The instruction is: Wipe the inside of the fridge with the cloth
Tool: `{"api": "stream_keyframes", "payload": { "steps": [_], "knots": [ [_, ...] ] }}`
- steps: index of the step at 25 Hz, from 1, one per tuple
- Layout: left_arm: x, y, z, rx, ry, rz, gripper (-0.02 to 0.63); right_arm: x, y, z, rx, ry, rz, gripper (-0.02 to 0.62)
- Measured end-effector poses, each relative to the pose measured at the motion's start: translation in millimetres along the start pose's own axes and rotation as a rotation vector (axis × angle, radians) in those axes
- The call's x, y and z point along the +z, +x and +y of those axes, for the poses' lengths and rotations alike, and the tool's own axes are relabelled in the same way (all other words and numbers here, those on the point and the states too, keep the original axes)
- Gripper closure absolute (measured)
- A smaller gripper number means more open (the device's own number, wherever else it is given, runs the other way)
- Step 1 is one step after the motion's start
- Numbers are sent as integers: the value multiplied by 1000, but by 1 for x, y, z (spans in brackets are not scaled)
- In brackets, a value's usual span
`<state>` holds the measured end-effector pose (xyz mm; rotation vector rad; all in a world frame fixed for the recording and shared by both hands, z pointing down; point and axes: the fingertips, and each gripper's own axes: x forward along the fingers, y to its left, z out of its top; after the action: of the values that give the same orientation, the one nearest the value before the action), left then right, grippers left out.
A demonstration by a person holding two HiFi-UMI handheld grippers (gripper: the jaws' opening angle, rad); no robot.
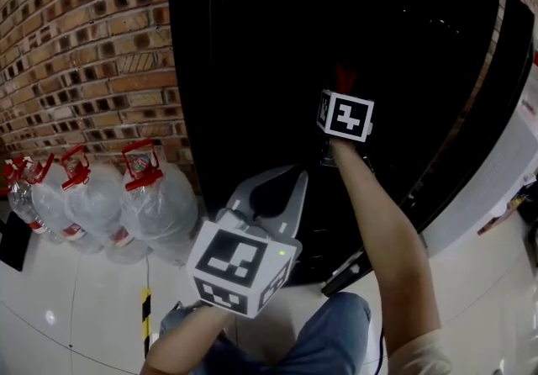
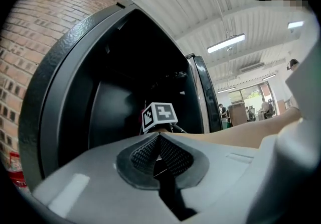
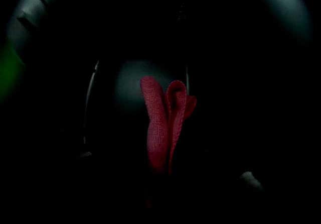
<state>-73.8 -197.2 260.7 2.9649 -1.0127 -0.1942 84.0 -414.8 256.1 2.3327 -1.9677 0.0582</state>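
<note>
The black fridge (image 1: 252, 20) stands open, its inside dark. My right gripper (image 1: 343, 79) reaches into it, shut on a folded red cloth (image 3: 163, 122) whose tip shows red (image 1: 345, 77) above the marker cube. In the right gripper view the cloth stands up between the jaws against a dim inner wall. My left gripper (image 1: 273, 197) hangs outside in front of the fridge's lower edge, jaws shut with nothing between them (image 2: 159, 160). The left gripper view shows the right gripper's marker cube (image 2: 159, 115) inside the fridge.
The fridge door (image 1: 496, 113) is swung open at the right. Several large water bottles with red caps (image 1: 151, 197) stand on the white tiled floor against the brick wall (image 1: 76, 45) at the left. My knee in jeans (image 1: 319, 340) is below.
</note>
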Motion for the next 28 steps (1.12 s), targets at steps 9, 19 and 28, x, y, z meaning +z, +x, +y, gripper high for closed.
{"api": "stream_keyframes", "payload": {
  "steps": [9, 19, 28],
  "knots": [
    [-14, 1, 13, 18, -21, 4, 629, -9, -4, -22, -50, 3, 45, 532],
    [-31, 9, 19, -12, -78, 16, 629, -6, -102, -26, 7, 75, 6, 532],
    [-46, 16, 4, -30, -79, 46, 629, -4, -177, -34, 81, 113, -64, 534]
  ]
}}
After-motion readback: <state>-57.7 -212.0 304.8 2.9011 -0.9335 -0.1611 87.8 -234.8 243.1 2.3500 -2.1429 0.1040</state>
